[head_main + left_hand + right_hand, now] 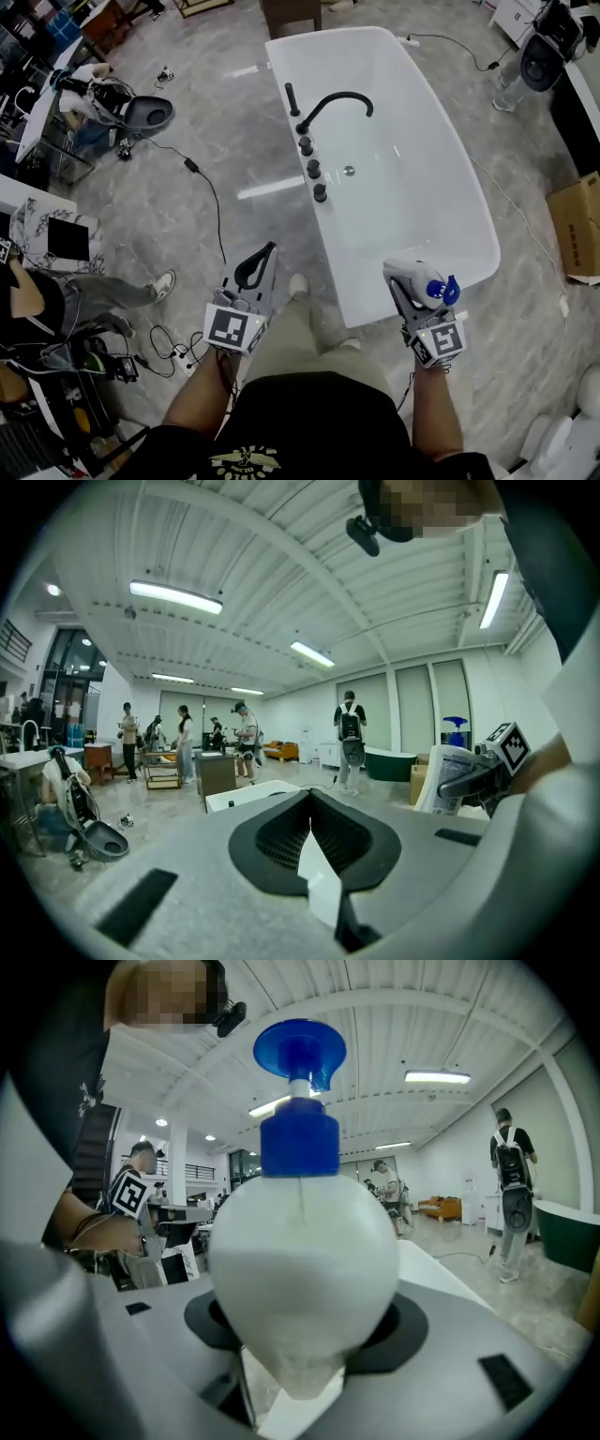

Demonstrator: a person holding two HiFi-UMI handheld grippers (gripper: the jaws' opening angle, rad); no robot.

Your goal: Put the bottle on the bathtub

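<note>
A white bottle [412, 278] with a blue pump top sits in my right gripper [405, 281], which is shut on it near the bathtub's near right corner. In the right gripper view the bottle [302, 1279] fills the middle, its blue pump [300, 1054] pointing up. The white bathtub [450, 202] lies ahead with a black faucet [330, 105] on its left rim. My left gripper [265, 255] is shut with nothing in it, held over the floor left of the tub. From the left gripper view, the bottle [448, 778] shows at the right.
Black cables [202, 183] run across the grey floor left of the tub. A cardboard box [577, 225] stands at the right. A person [56, 295] sits at the left, near a black cart. Several people [246, 733] stand far off in the hall.
</note>
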